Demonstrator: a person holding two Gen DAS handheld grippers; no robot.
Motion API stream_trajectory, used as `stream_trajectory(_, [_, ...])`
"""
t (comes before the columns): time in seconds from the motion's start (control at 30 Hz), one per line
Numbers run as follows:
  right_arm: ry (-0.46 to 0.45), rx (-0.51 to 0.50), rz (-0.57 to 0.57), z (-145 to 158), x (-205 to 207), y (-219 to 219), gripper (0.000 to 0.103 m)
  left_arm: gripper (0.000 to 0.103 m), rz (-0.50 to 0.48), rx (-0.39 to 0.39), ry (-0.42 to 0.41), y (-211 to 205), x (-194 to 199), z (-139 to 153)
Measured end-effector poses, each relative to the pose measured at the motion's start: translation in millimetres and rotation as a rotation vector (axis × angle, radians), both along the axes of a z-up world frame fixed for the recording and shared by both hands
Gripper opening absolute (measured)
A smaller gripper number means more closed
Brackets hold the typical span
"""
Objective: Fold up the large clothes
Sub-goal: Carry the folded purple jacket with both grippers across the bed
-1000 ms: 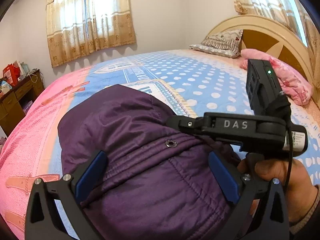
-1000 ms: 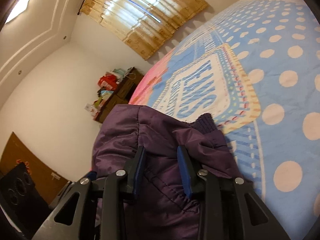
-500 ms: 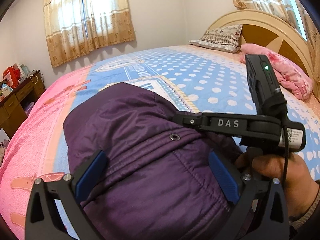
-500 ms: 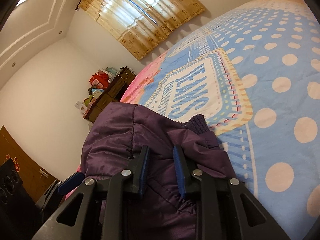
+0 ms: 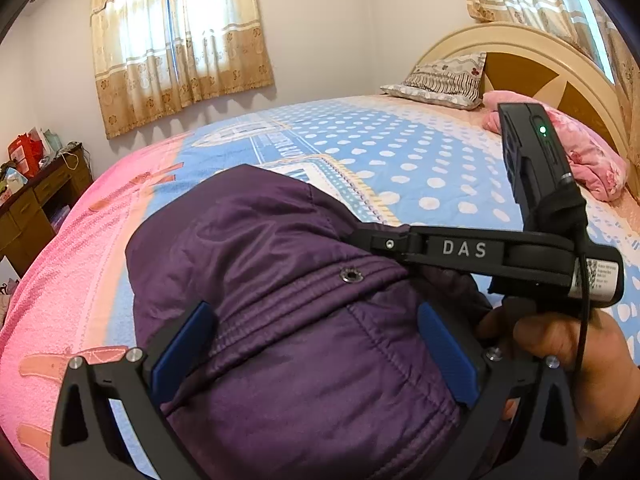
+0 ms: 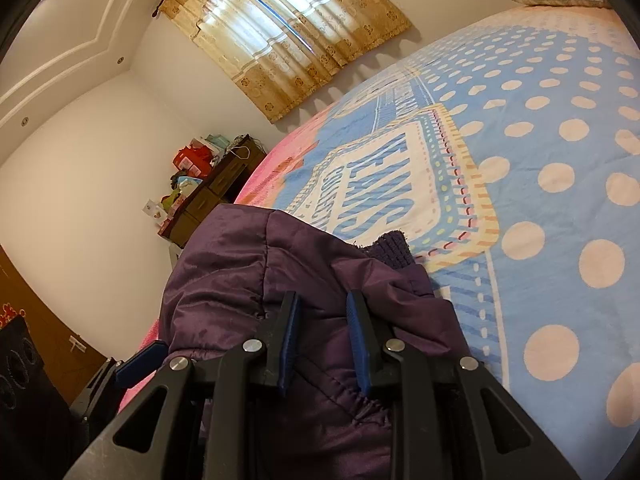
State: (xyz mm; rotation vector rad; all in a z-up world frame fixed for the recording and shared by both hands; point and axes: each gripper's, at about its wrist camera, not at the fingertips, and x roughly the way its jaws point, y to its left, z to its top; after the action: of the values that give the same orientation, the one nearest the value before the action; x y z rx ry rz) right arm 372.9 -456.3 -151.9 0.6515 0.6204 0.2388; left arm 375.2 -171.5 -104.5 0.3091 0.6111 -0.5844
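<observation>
1. Purple padded fabric: the jacket (image 5: 280, 320) lies bunched in a thick mound on the bed (image 5: 400, 160), near its foot end, well apart from the pillow (image 5: 444, 80) and the pink bundle (image 5: 580, 160) at the headboard.

2. The right gripper (image 6: 322, 344) has just been closing; its jaws now pinch a raised ridge of the jacket. The bite is narrow and the shell looks slick, so a hard pull could draw the fabric out from between the pads.

3. The left gripper (image 5: 316, 348) stands wide, straddling the mound, with the pads not pressing it. If the right side lifts alone, the loose half may sag and twist, spoiling the fold.

4. The two grippers sit close together, the right one just beyond the left one's far finger. A careless swing could knock them together.

5. The bulk is layered. The right gripper may hold only the top layer, so a lift might peel the layers apart.

6. The knit cuff (image 6: 390, 246) pokes out at the far edge and may flop loose.
</observation>
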Motion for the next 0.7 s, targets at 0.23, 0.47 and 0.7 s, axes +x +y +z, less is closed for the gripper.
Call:
stream_trajectory(0.23, [-0.008,-0.09,-0.042,5,-10,6,0.024,0.103,0.004,0.011,-0.014,0,-3,1])
stream_trajectory(0.47, [0.01,-0.281,-0.133,13,-21,21,0.03,0.103,0.015,0.028,-0.039,-3,-8,1])
stream_trajectory(0.7, [-0.012,-0.37,-0.225,22,-37,26,0.042,0.103,-0.006,-0.009,-0.026,11,-9,8])
